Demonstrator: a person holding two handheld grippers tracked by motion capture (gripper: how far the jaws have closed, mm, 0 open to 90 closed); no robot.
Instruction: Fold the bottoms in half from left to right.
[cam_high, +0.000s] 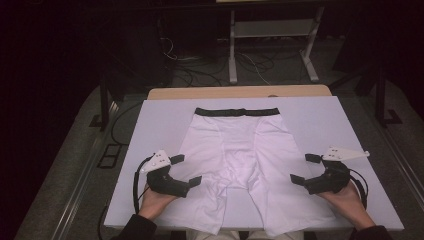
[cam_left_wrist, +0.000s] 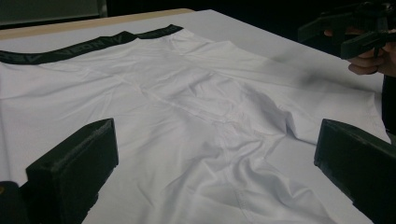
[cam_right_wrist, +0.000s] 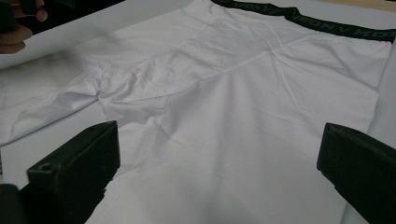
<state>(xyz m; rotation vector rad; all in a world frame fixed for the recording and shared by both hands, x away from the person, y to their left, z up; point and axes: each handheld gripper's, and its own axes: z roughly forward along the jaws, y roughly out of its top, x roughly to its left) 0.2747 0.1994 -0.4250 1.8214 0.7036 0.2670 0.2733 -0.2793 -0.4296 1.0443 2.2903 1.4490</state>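
A pair of white shorts (cam_high: 235, 150) with a black waistband (cam_high: 236, 111) lies flat on a white board (cam_high: 160, 120), waistband at the far side and legs toward me. My left gripper (cam_high: 186, 170) is open at the outer edge of the left leg, just above the cloth. My right gripper (cam_high: 305, 169) is open at the outer edge of the right leg. In the left gripper view the wide-apart jaws frame the crotch seam (cam_left_wrist: 224, 130), with the other gripper (cam_left_wrist: 355, 28) far off. The right gripper view looks across the shorts (cam_right_wrist: 243, 121) toward the waistband (cam_right_wrist: 327, 21).
The board rests on a wooden table whose far edge (cam_high: 240, 92) shows behind it. Beyond stand a metal frame (cam_high: 272, 30) and loose cables (cam_high: 200, 70) on the dark floor. Bare board lies on both sides of the shorts.
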